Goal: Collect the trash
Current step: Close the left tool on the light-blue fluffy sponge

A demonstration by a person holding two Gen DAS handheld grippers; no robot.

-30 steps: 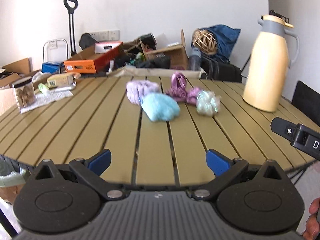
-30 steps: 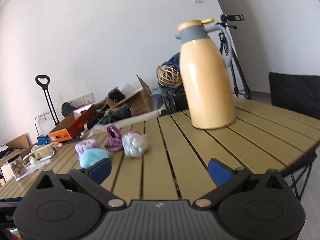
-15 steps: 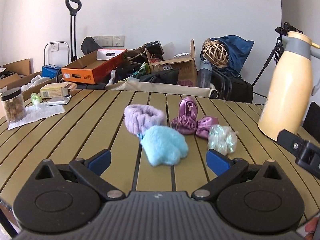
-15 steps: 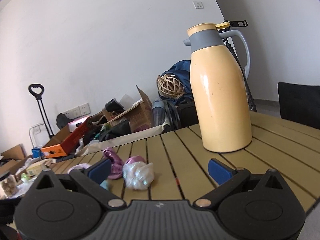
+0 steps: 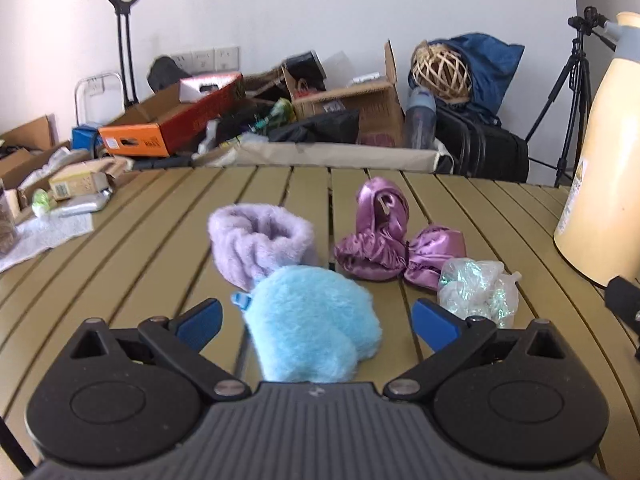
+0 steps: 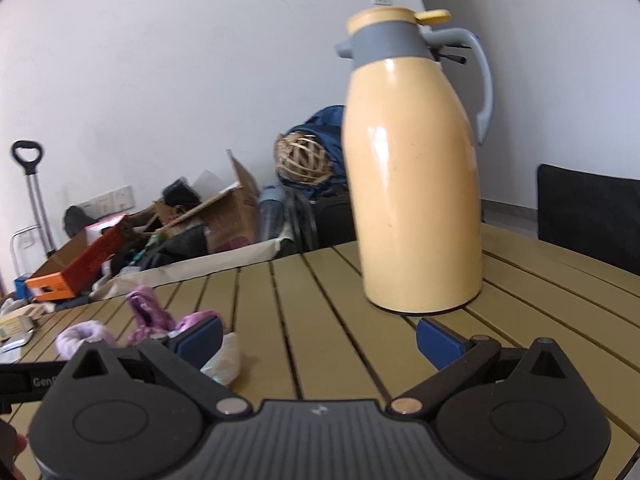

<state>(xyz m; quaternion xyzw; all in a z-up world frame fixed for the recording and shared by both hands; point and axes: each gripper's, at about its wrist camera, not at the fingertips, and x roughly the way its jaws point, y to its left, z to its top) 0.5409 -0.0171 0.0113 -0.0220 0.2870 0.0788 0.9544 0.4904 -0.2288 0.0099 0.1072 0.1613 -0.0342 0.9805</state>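
1. Left gripper [image 5: 316, 318]: fingers spread, flanking the blue fluffy ball [image 5: 312, 324].
2. Right gripper [image 6: 318, 340]: fingers spread, empty.
3. Crumpled plastic wrapper [image 5: 478, 292], the likely trash, lies on the table [image 5: 120, 264] beside purple satin cloth [image 5: 394, 240]; probably light, soft, crushable: pinch mid-bundle.
4. Thermos [image 6: 416, 168]: behind.

On the table [image 5: 120, 240], the fluffy mitt [image 5: 312, 320] lies before the headband [image 5: 260, 240]; the crinkled bag [image 5: 476, 292] seemingly right, near the jug [image 5: 600, 184].

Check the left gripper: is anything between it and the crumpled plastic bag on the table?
Not directly. The left gripper is open and lined up on the blue fluffy item, which sits between its fingers. The plastic bag lies just beyond its right finger, unobstructed.
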